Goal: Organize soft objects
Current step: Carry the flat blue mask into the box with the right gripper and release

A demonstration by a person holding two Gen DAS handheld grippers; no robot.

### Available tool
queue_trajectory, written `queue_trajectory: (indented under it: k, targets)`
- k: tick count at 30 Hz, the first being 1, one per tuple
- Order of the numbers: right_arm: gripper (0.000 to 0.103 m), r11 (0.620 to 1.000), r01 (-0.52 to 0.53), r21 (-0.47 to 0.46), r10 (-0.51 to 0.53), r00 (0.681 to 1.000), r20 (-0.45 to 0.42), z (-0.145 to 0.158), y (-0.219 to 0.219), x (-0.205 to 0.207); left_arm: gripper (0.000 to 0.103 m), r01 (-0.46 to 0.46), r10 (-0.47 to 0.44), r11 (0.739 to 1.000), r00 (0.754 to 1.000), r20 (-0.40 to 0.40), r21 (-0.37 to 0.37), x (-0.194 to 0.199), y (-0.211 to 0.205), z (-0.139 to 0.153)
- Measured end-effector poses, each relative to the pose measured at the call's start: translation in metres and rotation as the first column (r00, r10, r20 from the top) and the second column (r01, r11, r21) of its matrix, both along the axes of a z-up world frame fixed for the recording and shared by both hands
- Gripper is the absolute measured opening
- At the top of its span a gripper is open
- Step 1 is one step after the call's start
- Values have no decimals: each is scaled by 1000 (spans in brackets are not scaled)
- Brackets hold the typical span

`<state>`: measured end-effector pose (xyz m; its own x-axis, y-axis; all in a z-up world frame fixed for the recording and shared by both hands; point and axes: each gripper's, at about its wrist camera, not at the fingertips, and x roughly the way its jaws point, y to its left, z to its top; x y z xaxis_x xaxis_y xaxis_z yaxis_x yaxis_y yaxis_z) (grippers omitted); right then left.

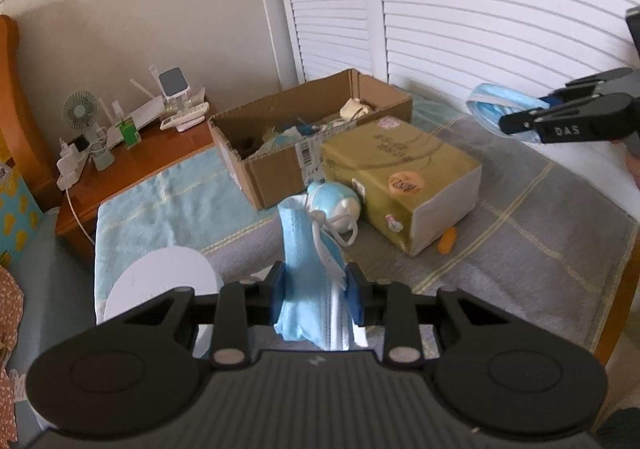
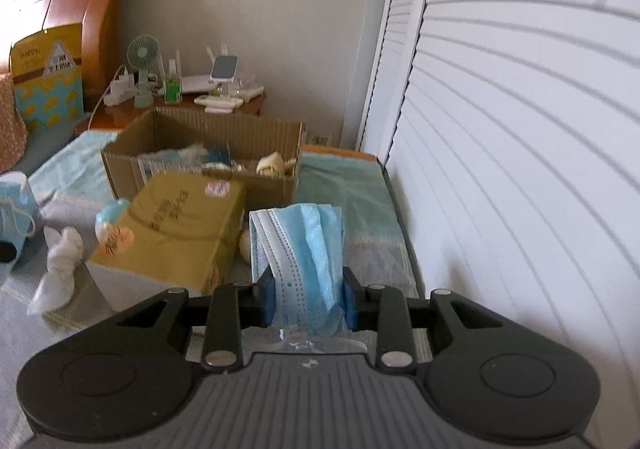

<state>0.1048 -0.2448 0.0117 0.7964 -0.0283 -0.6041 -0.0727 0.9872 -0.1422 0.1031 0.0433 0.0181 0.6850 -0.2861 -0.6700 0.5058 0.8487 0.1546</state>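
My left gripper is shut on a bunch of blue face masks held above the bed. My right gripper is shut on another bunch of blue face masks; it also shows in the left wrist view at the far right, with its masks hanging from it. An open cardboard box with soft items inside stands on the bed; it also shows in the right wrist view. A blue and white soft toy lies in front of the box.
A yellow-green tissue pack lies next to the box, with a small orange object beside it. A white cloth bundle lies on the grey bedspread. A wooden nightstand holds a fan and gadgets. White louvered doors stand on the right.
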Motion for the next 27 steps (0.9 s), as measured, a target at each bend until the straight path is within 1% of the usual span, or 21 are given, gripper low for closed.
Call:
queue_trajectory:
  k: [7, 10, 13, 17, 22, 27]
  targets:
    - [36, 999, -34, 14, 34, 999, 31, 20, 6, 12, 30, 28, -28, 1000, 1000, -13, -6, -3, -3, 7]
    - [36, 997, -67, 29, 66, 997, 33, 26, 10, 20, 30, 41, -41, 999, 999, -27, 5, -4, -4, 8]
    - [36, 995, -94, 43, 93, 995, 37, 31, 14, 32, 30, 50, -50, 999, 998, -24, 11, -5, -3, 10]
    - [36, 991, -125, 48, 123, 992, 39, 38, 21, 56, 30, 55, -55, 998, 998, -20, 7, -3, -1, 11]
    - [36, 983, -181, 18, 181, 983, 34, 43, 34, 96, 30, 53, -53, 999, 998, -16, 0, 1, 1, 12]
    - [36, 972, -233, -26, 233, 972, 6, 40, 49, 134, 30, 42, -42, 999, 999, -12, -6, 10, 2, 13]
